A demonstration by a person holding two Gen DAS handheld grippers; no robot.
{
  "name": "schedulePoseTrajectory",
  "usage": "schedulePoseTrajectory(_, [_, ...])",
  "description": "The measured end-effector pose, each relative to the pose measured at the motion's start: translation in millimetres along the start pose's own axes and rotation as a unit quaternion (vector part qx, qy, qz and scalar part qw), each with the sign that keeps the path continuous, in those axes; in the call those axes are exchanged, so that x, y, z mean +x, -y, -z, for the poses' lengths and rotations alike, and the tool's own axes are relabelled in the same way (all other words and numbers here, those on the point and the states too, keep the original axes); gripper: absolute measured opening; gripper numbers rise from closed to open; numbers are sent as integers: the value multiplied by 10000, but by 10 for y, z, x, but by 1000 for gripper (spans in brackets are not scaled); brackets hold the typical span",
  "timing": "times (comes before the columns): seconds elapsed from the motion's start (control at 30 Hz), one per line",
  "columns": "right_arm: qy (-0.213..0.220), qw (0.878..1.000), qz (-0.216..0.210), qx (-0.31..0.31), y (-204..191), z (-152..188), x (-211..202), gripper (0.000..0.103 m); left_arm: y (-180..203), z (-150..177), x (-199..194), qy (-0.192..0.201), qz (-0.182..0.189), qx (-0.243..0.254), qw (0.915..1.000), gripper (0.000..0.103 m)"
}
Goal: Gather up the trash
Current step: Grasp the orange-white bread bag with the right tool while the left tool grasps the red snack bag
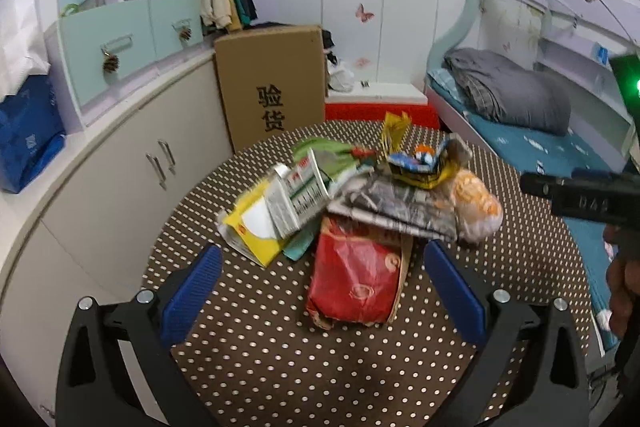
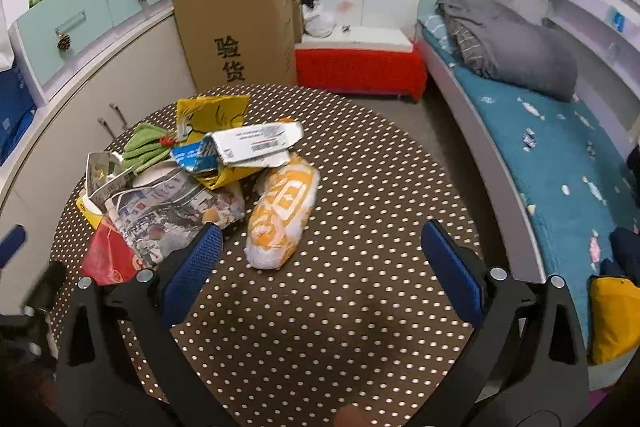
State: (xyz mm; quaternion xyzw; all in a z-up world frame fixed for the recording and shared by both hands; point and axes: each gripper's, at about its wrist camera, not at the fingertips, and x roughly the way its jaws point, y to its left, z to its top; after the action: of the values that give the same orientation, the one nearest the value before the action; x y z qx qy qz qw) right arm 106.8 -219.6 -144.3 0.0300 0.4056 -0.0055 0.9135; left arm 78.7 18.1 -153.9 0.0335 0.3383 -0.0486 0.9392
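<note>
A heap of trash lies on the round brown polka-dot table [image 1: 280, 359] [image 2: 360, 307]. It holds a red bag [image 1: 354, 279] [image 2: 108, 259], crumpled newspaper [image 1: 396, 211] [image 2: 172, 215], an orange-and-white wrapper [image 1: 478, 207] [image 2: 282, 213], a yellow packet [image 1: 252, 231] [image 2: 214, 115], green cloth [image 1: 324, 151] [image 2: 144, 145] and a torn white box [image 2: 256, 143]. My left gripper [image 1: 322, 291] is open, its blue pads on either side of the red bag's near end. My right gripper [image 2: 322, 271] is open just in front of the orange wrapper, holding nothing.
A tall cardboard box [image 1: 272, 83] [image 2: 236, 31] and a red-covered bench [image 2: 360, 67] stand behind the table. White cabinets [image 1: 120, 179] run along the left. A bed with a blue sheet [image 2: 560, 163] and grey quilt [image 2: 512, 47] is at the right.
</note>
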Motion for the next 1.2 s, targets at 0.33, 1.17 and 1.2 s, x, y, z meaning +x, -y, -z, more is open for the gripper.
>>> schedulePoseTrajectory(0.33, [-329,9994,-75,-25,-38,-38,448,97,218,19,609,-394,19,318,9987,99])
schedulePoseTrajectory(1.17, [-489,9953,-661,513,457,347,307,36,378,355,444,-988,300,469,9935,86])
schedulePoseTrajectory(1.2, [-488,9951,-666,535,477,369,289,36,414,355,456,-983,267,488,9936,86])
